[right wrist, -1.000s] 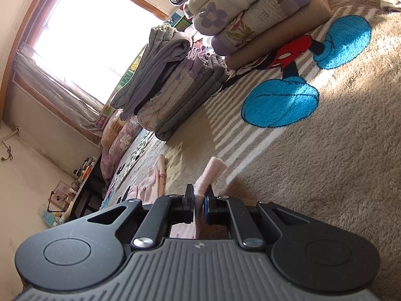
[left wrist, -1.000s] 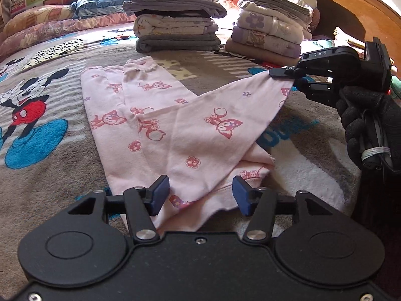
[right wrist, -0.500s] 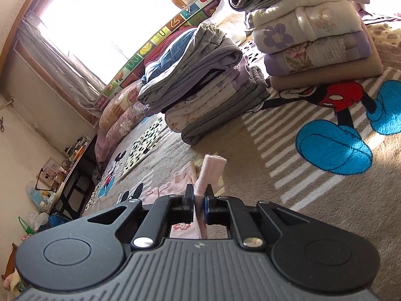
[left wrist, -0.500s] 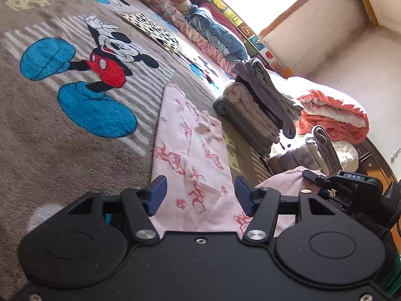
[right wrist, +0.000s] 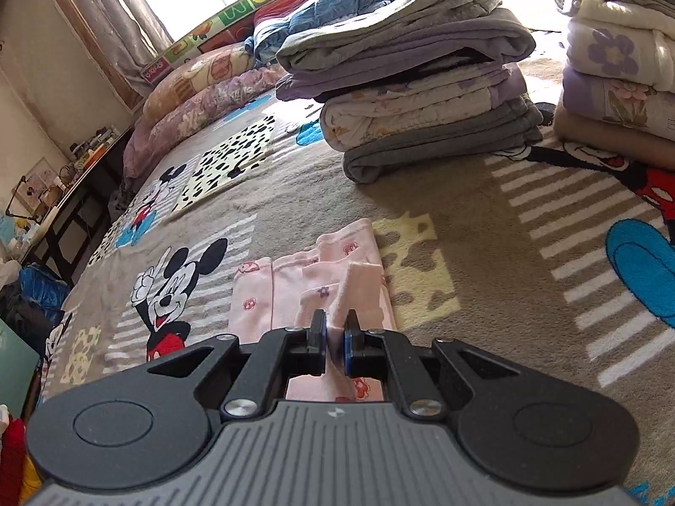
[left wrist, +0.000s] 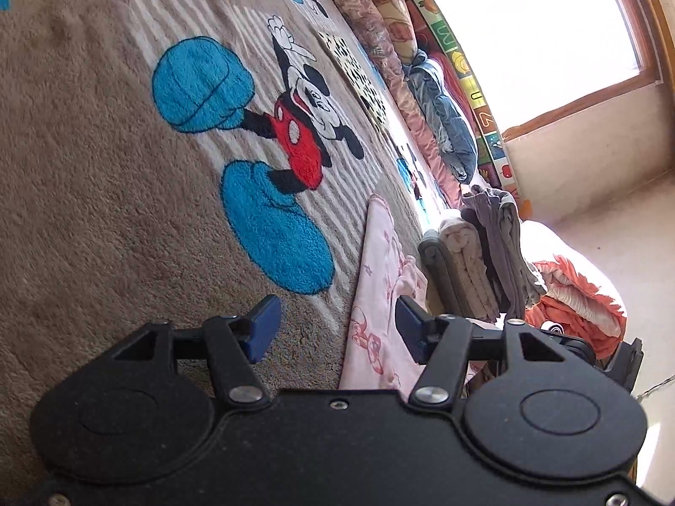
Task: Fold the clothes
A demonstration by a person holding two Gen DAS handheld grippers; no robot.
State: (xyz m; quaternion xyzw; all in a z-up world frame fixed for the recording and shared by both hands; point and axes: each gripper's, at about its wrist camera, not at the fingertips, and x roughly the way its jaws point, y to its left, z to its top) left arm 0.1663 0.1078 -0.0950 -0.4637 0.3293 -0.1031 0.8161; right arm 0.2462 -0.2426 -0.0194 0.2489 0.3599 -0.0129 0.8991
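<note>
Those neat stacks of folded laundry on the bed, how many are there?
2. The left stack sits on the blanket behind the pink garment; the right stack stands beside it at the frame's edge, partly cropped. Others may lie out of view.

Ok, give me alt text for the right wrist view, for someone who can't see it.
The right gripper is shut on a fold of the pink printed garment, lifting it above the rest, which lies flat on a cartoon-mouse blanket. Behind stand two stacks of folded clothes, with pillows under a bright window.
</note>
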